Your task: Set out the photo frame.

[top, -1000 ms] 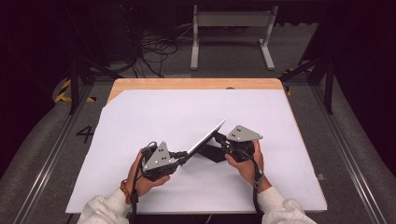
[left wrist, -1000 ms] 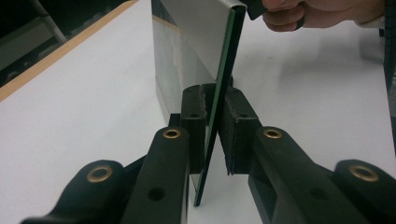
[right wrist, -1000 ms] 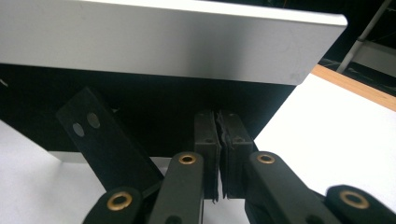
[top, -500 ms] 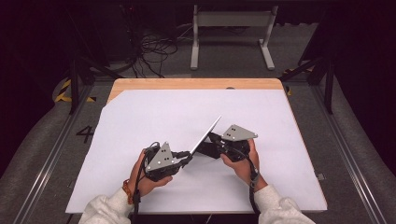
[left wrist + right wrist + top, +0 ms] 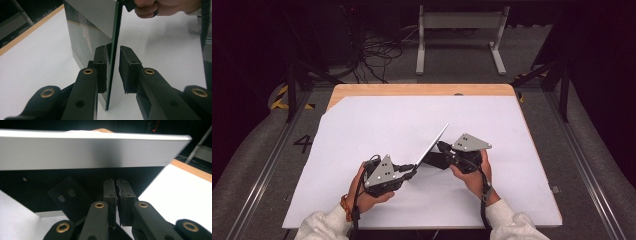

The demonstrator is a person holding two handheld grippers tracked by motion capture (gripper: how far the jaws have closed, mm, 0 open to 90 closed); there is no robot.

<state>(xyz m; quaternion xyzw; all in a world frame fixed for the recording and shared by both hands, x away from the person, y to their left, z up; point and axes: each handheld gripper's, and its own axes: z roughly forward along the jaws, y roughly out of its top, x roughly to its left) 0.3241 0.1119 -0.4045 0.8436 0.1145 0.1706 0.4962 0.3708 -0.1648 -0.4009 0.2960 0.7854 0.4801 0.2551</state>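
Resting low on the counter [image 5: 362, 125], both hands angled inward, left tongs [image 5: 113, 72] slightly apart astride the upright mirror panel's [image 5: 100, 22] edge, right tongs [image 5: 117, 195] pressed together beneath the panel.

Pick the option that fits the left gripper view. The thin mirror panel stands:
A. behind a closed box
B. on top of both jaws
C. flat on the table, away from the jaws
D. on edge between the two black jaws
D: in the left gripper view the mirror panel stands on edge in the gap between the jaws of the left gripper, above the white table.
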